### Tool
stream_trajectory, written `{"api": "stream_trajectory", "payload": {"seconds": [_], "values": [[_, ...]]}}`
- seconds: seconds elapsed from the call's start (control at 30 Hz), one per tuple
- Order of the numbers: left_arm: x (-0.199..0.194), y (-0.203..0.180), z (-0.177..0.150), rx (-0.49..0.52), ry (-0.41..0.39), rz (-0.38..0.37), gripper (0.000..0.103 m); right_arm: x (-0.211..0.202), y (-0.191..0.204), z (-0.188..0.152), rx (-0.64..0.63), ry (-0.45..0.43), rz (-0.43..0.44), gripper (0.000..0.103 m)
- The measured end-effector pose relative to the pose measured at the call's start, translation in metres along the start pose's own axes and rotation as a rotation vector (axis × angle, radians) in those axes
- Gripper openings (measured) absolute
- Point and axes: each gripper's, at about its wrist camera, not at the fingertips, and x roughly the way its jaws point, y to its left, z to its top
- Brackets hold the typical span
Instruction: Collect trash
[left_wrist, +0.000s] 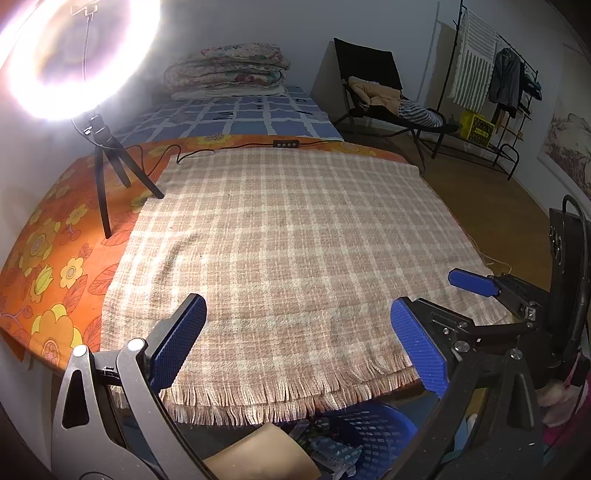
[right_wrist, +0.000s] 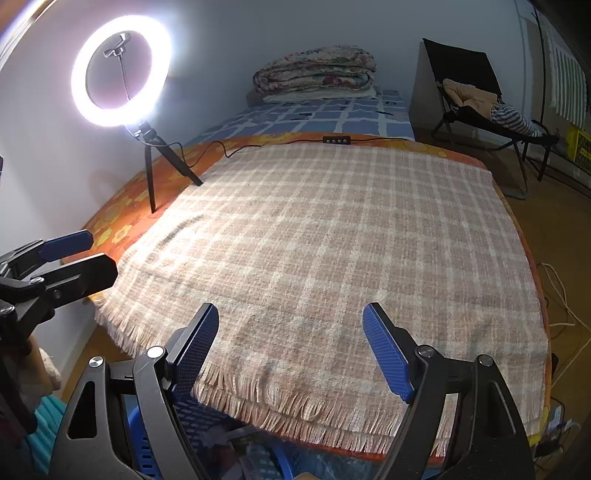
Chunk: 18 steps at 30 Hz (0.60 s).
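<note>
A blue perforated basket (left_wrist: 373, 428) sits below the table's front edge and holds wrappers and a tan paper piece (left_wrist: 258, 454); it also shows in the right wrist view (right_wrist: 207, 421). My left gripper (left_wrist: 295, 343) is open and empty over the front edge of the plaid cloth (left_wrist: 280, 236). My right gripper (right_wrist: 291, 347) is open and empty over the same front edge, and it also shows at the right of the left wrist view (left_wrist: 476, 284). The left gripper shows at the left of the right wrist view (right_wrist: 70, 258). No trash shows on the cloth.
A lit ring light on a tripod (right_wrist: 147, 155) stands at the table's back left, its cable and remote (right_wrist: 336, 140) along the back edge. An orange floral cloth (left_wrist: 51, 266) lies under the plaid. Behind are a bed (left_wrist: 236, 110), a chair (left_wrist: 384, 92) and a clothes rack (left_wrist: 502, 85).
</note>
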Motion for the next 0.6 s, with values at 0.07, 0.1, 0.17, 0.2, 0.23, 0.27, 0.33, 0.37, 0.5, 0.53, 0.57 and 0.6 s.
{"api": "stream_trajectory", "payload": {"seconds": [0.07,0.1,0.17,0.2,0.23,0.27,0.33,0.37,0.5,0.53,0.57,0.6], "values": [[-0.0001,-0.0002,0.0000,0.001,0.001,-0.001,0.102,-0.0001,-0.0009,0.0002,0.009,0.001,0.003,0.080],[0.0000,-0.0002,0.0002,-0.001,0.000,-0.001,0.102,-0.0001,-0.0015,0.0004,0.012,0.000,0.003,0.080],[0.0000,-0.0006,0.0002,-0.001,0.000,-0.001,0.102,0.0001,-0.0019,0.0008,0.016,-0.001,0.002,0.080],[-0.0002,-0.0004,-0.0003,-0.001,0.000,-0.002,0.102,0.0003,-0.0019,0.0011,0.018,-0.001,0.002,0.080],[-0.0007,-0.0005,-0.0012,0.000,0.000,-0.003,0.102,0.0004,-0.0022,0.0012,0.021,0.000,0.003,0.080],[-0.0001,-0.0004,-0.0018,0.002,0.001,-0.003,0.102,0.0006,-0.0024,0.0013,0.023,0.001,0.004,0.080],[-0.0004,-0.0005,-0.0031,0.005,0.002,-0.004,0.102,-0.0001,-0.0030,0.0007,0.026,0.003,0.004,0.080],[0.0004,-0.0004,-0.0028,0.004,0.002,-0.004,0.102,0.0000,-0.0032,0.0006,0.028,0.004,0.005,0.080],[-0.0001,-0.0005,-0.0036,0.004,0.003,-0.004,0.102,0.0000,-0.0034,0.0009,0.029,0.004,0.005,0.080],[-0.0002,-0.0005,-0.0035,0.003,0.003,-0.004,0.102,0.0001,-0.0035,0.0009,0.029,0.005,0.006,0.080],[-0.0002,-0.0006,-0.0035,0.003,0.003,-0.004,0.102,0.0002,-0.0034,0.0009,0.028,0.006,0.006,0.080],[0.0000,-0.0006,-0.0030,0.003,0.003,-0.005,0.102,0.0001,-0.0032,0.0008,0.029,0.006,0.005,0.080]]}}
